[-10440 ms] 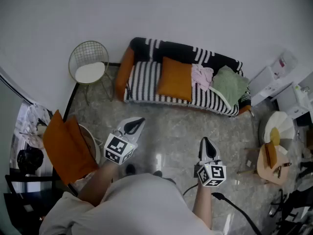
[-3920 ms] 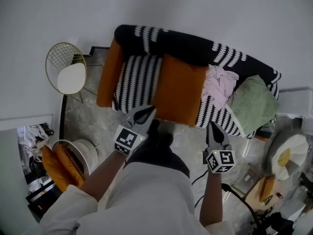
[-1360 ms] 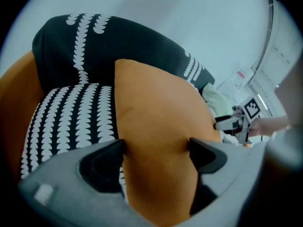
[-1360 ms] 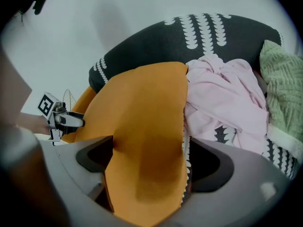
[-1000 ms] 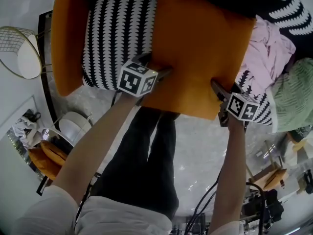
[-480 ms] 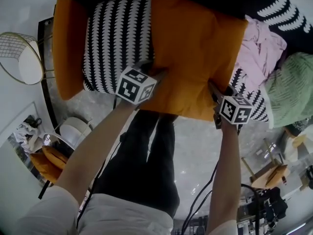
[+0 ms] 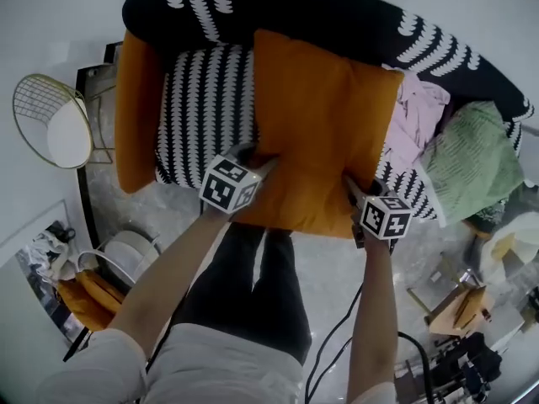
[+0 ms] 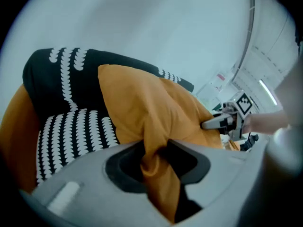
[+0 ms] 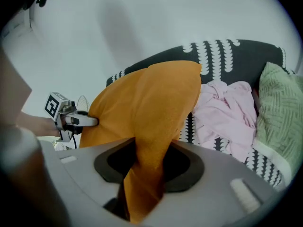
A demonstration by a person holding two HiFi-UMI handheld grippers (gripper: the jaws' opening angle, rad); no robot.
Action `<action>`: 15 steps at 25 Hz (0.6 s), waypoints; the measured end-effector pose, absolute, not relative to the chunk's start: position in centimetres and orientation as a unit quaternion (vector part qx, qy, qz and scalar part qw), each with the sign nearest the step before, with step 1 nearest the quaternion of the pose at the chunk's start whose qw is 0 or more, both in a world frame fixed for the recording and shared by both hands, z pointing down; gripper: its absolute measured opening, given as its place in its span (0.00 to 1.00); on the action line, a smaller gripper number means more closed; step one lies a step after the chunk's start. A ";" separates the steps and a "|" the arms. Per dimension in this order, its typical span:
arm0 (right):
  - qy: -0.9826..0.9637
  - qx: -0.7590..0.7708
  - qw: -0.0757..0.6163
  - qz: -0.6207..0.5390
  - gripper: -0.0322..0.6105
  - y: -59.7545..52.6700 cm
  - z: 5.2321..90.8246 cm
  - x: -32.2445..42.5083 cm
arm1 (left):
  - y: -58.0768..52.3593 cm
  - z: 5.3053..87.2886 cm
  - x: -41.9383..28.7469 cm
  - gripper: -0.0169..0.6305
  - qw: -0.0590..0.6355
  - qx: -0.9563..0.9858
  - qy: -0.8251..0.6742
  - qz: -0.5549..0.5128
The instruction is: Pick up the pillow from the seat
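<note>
Both arms stretch forward and down. The left gripper (image 7: 261,160) and right gripper (image 7: 348,182) have just clamped their jaws on the near corners of the orange pillow (image 7: 324,129). Its near edge is raised over the striped sofa seat (image 7: 202,112).

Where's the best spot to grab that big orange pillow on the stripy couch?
Pinch the two near corners, coming from the couch's front. The orange pillow is wide and soft, so one corner alone would let it droop, and corner fabric bunches thin. The left gripper and right gripper have just been closing there, fabric pinched between their fingers.
</note>
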State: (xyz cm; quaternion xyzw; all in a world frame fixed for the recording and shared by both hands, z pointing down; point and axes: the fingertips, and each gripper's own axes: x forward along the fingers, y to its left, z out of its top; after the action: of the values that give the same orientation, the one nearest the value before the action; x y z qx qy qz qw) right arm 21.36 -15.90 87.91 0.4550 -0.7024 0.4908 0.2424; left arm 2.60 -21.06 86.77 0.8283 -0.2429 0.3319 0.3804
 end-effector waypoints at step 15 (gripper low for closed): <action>-0.723 0.499 0.207 0.431 0.32 -14.5 62.3 20.3 | -20.1 60.6 1.8 0.22 0.316 0.871 -0.235 0.294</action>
State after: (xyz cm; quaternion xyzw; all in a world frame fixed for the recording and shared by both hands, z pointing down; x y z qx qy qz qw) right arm 20.33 -14.53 62.28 0.4989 -0.7228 0.4313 0.2066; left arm 1.83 -20.10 60.59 0.8707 -0.2347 0.2945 0.3163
